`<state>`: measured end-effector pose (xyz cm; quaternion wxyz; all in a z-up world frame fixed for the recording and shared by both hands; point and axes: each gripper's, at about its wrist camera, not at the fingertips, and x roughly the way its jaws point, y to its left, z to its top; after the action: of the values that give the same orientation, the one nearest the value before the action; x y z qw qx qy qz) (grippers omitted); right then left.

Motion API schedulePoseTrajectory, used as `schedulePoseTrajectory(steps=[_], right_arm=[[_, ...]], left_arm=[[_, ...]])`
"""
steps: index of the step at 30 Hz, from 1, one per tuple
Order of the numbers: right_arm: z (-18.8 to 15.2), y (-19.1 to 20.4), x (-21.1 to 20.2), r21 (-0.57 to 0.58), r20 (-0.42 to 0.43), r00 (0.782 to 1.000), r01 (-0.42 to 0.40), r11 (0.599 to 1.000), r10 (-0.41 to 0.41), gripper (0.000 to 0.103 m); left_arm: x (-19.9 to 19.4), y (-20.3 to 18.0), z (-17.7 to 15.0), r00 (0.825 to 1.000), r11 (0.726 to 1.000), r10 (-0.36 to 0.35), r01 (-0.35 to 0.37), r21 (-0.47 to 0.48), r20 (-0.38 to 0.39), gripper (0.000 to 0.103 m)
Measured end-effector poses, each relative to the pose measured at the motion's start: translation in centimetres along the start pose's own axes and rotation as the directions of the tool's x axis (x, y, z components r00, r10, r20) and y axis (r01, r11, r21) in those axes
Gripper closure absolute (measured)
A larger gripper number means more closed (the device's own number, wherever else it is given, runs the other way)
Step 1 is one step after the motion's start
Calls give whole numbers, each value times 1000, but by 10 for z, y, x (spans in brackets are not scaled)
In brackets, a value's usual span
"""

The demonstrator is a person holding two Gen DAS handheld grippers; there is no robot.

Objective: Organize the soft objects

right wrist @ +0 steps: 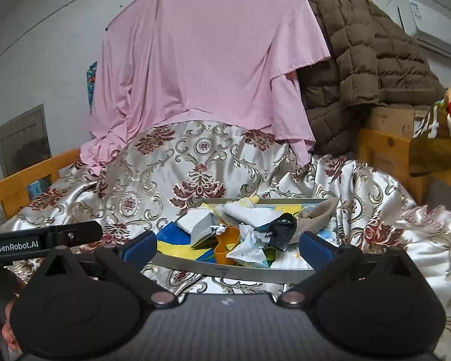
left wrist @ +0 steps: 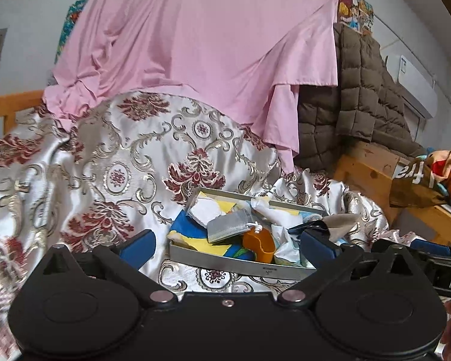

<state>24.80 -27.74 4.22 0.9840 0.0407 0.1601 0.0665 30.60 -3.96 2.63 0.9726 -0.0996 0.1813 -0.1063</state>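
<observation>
A grey metal tray (left wrist: 240, 266) (right wrist: 234, 270) lies on the patterned satin bedspread (left wrist: 105, 165) (right wrist: 375, 204). It holds a jumble of soft items: a grey folded pouch (left wrist: 228, 225), white cloths (right wrist: 249, 213), a black glossy piece (right wrist: 282, 231), a beige cloth (right wrist: 318, 210), blue-and-yellow fabric (left wrist: 192, 233) (right wrist: 174, 239), and an orange cup (left wrist: 260, 245) (right wrist: 224, 248). My left gripper (left wrist: 228, 245) is open just short of the tray, nothing between its blue pads (left wrist: 136, 248). My right gripper (right wrist: 228, 245) is also open with nothing in it, facing the same tray.
A pink sheet (left wrist: 195, 45) (right wrist: 213, 60) hangs behind the bed. A brown quilted jacket (left wrist: 354, 90) (right wrist: 360, 60) drapes over wooden furniture (left wrist: 366, 174) on the right. A colourful bag (left wrist: 430, 177) sits there too. A wooden bed rail (right wrist: 24, 177) runs along the left.
</observation>
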Motion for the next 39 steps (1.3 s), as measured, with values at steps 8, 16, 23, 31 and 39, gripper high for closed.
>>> schedulePoseTrajectory(steps=[8,16,23,31,39], right_arm=[[-2,14,-45,-12,37,999,17,1000,-17,0],[-12,20,-73,27,28,999,36,999,-37,0],[-27,31,-100,53,29,997,68,996,-69,0],[-45,42,-123,80,21,994,107,991,-109,0],[-59,49,-132,80,12,989,145,986,-147,0]], left_arm=[[-48,-12,-10,1000,1000,10,-11,14,24,1],[-84,-21,-29,998,999,15,-17,38,56,1],[-112,-18,-39,997,999,9,-12,46,74,1],[-135,-10,-59,997,999,17,-20,43,70,1],[-146,-3,-73,998,999,27,-29,44,60,1]])
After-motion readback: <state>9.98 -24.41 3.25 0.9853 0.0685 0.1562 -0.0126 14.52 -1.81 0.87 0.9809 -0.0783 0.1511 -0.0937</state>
